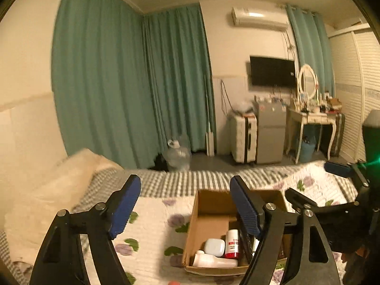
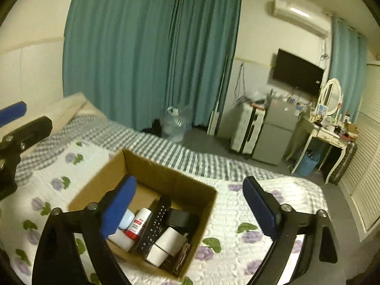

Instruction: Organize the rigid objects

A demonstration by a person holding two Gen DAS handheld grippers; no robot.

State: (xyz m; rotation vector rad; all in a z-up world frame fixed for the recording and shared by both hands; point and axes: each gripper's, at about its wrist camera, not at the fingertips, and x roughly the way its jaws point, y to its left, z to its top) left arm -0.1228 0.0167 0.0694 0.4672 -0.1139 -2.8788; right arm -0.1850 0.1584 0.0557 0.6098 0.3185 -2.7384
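An open cardboard box (image 1: 201,204) (image 2: 152,163) sits on the flowered quilt of a bed. It holds a red-and-white bottle (image 1: 232,243) (image 2: 140,223), a white case (image 1: 214,247) (image 2: 126,219), a white bottle lying flat (image 1: 213,260), a black remote (image 2: 155,225), a black block (image 2: 180,218) and white cylinders (image 2: 169,239). My left gripper (image 1: 185,204) is open and empty above the box's left side. My right gripper (image 2: 190,204) is open and empty above the box; it also shows in the left wrist view (image 1: 315,180).
The bed's flowered quilt (image 2: 237,209) and checked blanket (image 1: 166,182) lie under the box, with a cream pillow (image 1: 59,190) at the left. Beyond the bed are teal curtains (image 1: 106,76), a water jug (image 1: 178,154), a suitcase (image 1: 243,137), a grey cabinet (image 1: 270,133) and a dressing table (image 1: 313,118).
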